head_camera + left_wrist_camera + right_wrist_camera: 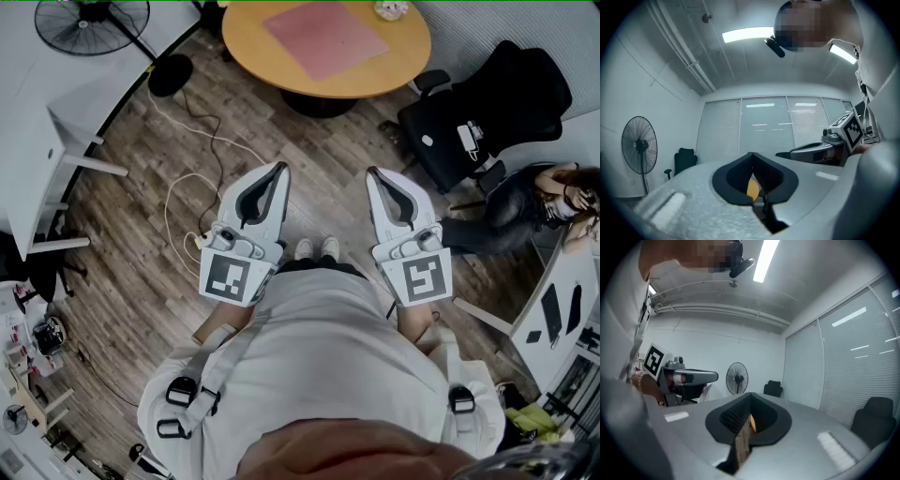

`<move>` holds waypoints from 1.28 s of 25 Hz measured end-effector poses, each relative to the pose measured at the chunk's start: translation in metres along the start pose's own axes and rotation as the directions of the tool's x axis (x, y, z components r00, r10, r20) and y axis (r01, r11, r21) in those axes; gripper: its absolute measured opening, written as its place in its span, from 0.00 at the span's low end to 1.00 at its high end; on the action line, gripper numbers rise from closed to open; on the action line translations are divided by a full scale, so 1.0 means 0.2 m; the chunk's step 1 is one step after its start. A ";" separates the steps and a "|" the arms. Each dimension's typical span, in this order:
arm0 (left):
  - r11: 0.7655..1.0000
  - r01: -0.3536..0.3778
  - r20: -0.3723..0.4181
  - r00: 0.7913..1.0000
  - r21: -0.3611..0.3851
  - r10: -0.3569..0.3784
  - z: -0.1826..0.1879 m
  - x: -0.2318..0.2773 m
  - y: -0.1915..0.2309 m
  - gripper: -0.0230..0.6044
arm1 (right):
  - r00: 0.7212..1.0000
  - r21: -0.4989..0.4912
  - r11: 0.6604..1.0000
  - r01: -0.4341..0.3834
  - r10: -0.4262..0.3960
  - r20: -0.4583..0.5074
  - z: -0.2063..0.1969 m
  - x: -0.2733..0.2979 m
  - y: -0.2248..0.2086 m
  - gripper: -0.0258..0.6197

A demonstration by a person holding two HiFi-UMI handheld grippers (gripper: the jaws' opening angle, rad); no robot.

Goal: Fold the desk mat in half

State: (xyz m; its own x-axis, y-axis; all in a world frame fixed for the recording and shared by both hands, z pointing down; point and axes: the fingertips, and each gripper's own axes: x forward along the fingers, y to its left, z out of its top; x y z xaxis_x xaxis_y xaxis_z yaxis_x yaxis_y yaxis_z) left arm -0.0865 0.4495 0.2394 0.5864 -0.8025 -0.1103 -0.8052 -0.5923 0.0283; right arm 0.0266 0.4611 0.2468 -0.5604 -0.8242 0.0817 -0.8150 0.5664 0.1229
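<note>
So the person is standing on a wood-plank floor with both tools held out in front at about waist level, side by side and pointing toward the far end of the room. The left gripper is clenched, jaws pressed together at the tips with nothing in them, and through the little gap behind the tips you only get a sliver of orange tabletop. Same deal with the right gripper: tips meet and it's grasping nothing, with just floor and a bit of table showing through. The desk mat, a pinkish-red one, is lying flat and unfolded on the round wooden table at the far side, sitting a bit skewed to the table edge. It's well apart from both grippers, so neither one is touching it. There's a small white thing at the far edge of the table but I can't tell what it is. Off to the far left there's a standing fan, and a white cable loops across the floor just left of the left gripper. On the right is a black office chair, and near it someone is sitting by a white desk. The wearer's shoes peek out between the two grippers.
</note>
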 end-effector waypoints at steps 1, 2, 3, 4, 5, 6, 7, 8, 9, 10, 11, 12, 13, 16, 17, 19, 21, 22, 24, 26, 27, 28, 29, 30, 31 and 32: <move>1.000 -0.001 0.002 1.000 0.000 0.001 0.00 -0.01 0.01 0.04 | 1.000 0.000 1.000 0.003 -0.003 -0.001 0.00 0.00 0.01 0.04; 1.000 -0.002 0.005 1.000 -0.001 0.002 0.00 -0.02 0.02 0.04 | 1.000 -0.001 1.000 0.005 -0.005 -0.001 0.00 0.01 0.01 0.04; 1.000 -0.003 0.008 1.000 -0.002 0.003 0.00 -0.03 0.03 0.04 | 1.000 -0.003 1.000 0.007 -0.007 -0.001 0.01 0.01 0.02 0.04; 1.000 -0.003 0.011 1.000 -0.004 0.003 0.00 -0.04 0.04 0.04 | 1.000 -0.004 1.000 0.009 -0.009 0.001 0.01 0.02 0.04 0.04; 1.000 -0.004 0.012 1.000 -0.006 0.004 0.00 -0.05 0.06 0.04 | 1.000 -0.004 1.000 0.013 -0.013 0.004 0.02 0.03 0.05 0.04; 1.000 -0.004 0.010 1.000 -0.008 0.004 0.00 -0.07 0.07 0.04 | 1.000 -0.002 1.000 0.018 -0.018 0.007 0.02 0.03 0.07 0.04; 1.000 -0.005 0.007 1.000 -0.009 0.005 -0.01 -0.08 0.08 0.04 | 1.000 0.004 1.000 0.023 -0.023 0.012 0.03 0.04 0.08 0.04; 1.000 -0.006 0.006 1.000 -0.009 0.006 -0.01 -0.10 0.10 0.04 | 0.999 0.013 1.000 0.025 -0.026 0.019 0.03 0.04 0.10 0.05; 1.000 -0.008 0.006 1.000 -0.008 0.008 -0.01 -0.11 0.11 0.04 | 0.999 0.021 0.999 0.024 -0.024 0.026 0.04 0.05 0.11 0.05; 1.000 -0.010 0.006 1.000 -0.007 0.010 -0.01 -0.13 0.13 0.04 | 0.999 0.023 1.000 0.021 -0.021 0.030 0.04 0.06 0.12 0.05; 1.000 -0.012 0.007 1.000 -0.007 0.012 -0.01 -0.14 0.14 0.04 | 0.999 0.022 1.000 0.019 -0.019 0.030 0.04 0.07 0.13 0.05; 1.000 -0.015 0.008 1.000 -0.008 0.015 -0.01 -0.15 0.15 0.04 | 0.999 0.021 1.000 0.018 -0.019 0.029 0.04 0.07 0.14 0.05; 1.000 -0.018 0.008 1.000 -0.009 0.018 0.00 -0.16 0.16 0.04 | 0.999 0.025 1.000 0.017 -0.018 0.027 0.03 0.08 0.14 0.05; 1.000 -0.027 0.004 1.000 -0.012 0.027 -0.01 -0.17 0.19 0.04 | 1.000 0.039 0.999 0.011 -0.012 0.028 0.03 0.11 0.15 0.05; 0.999 -0.030 0.002 1.000 -0.012 0.030 -0.02 -0.17 0.21 0.04 | 1.000 0.037 0.999 0.011 -0.012 0.027 0.02 0.12 0.15 0.05; 0.999 -0.035 0.001 0.999 -0.011 0.035 -0.03 -0.16 0.24 0.04 | 1.000 0.037 0.999 0.008 -0.009 0.025 0.01 0.15 0.15 0.05; 0.999 -0.040 0.003 0.999 -0.009 0.040 -0.04 -0.14 0.26 0.04 | 1.000 0.037 0.999 -0.001 0.000 0.024 -0.01 0.18 0.15 0.05; 0.999 -0.042 0.005 0.999 -0.008 0.042 -0.04 -0.13 0.27 0.04 | 1.000 0.035 0.999 -0.005 0.004 0.022 -0.02 0.19 0.14 0.05; 0.999 -0.046 0.006 0.999 -0.008 0.046 -0.06 -0.10 0.29 0.04 | 1.000 0.031 0.999 -0.011 0.010 0.021 -0.03 0.22 0.12 0.05; 0.999 -0.051 0.002 0.999 -0.013 0.051 -0.07 -0.06 0.30 0.04 | 1.000 0.029 0.999 -0.015 0.015 0.022 -0.04 0.25 0.09 0.05; 0.999 -0.052 0.001 0.999 -0.013 0.052 -0.08 -0.04 0.31 0.04 | 1.000 0.028 0.999 -0.017 0.017 0.022 -0.04 0.26 0.07 0.05; 0.999 -0.052 0.001 0.999 -0.012 0.052 -0.08 -0.01 0.31 0.04 | 1.000 0.028 0.999 -0.019 0.019 0.021 -0.04 0.28 0.05 0.05; 0.999 -0.053 0.001 0.999 -0.010 0.053 -0.08 0.02 0.32 0.04 | 1.000 0.028 0.999 -0.021 0.020 0.022 -0.04 0.30 0.02 0.05; 0.999 -0.053 0.002 0.999 -0.007 0.053 -0.08 0.06 0.33 0.04 | 0.999 0.027 0.999 -0.021 0.021 0.024 -0.04 0.32 -0.01 0.05; 0.999 -0.052 0.003 0.999 -0.005 0.052 -0.08 0.09 0.34 0.04 | 0.999 0.026 0.999 -0.022 0.021 0.026 -0.05 0.34 -0.04 0.05; 0.999 -0.052 0.004 0.999 -0.004 0.052 -0.08 0.13 0.35 0.04 | 0.999 0.025 0.999 -0.022 0.021 0.027 -0.05 0.36 -0.07 0.05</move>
State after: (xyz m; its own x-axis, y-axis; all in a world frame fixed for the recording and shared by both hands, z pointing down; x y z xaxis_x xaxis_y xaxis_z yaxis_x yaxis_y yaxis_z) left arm -0.1257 0.3863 0.2545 0.5437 -0.8316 -0.1129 -0.8340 -0.5504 0.0376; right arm -0.0014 0.3942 0.2613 -0.5815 -0.8115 0.0574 -0.8058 0.5843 0.0967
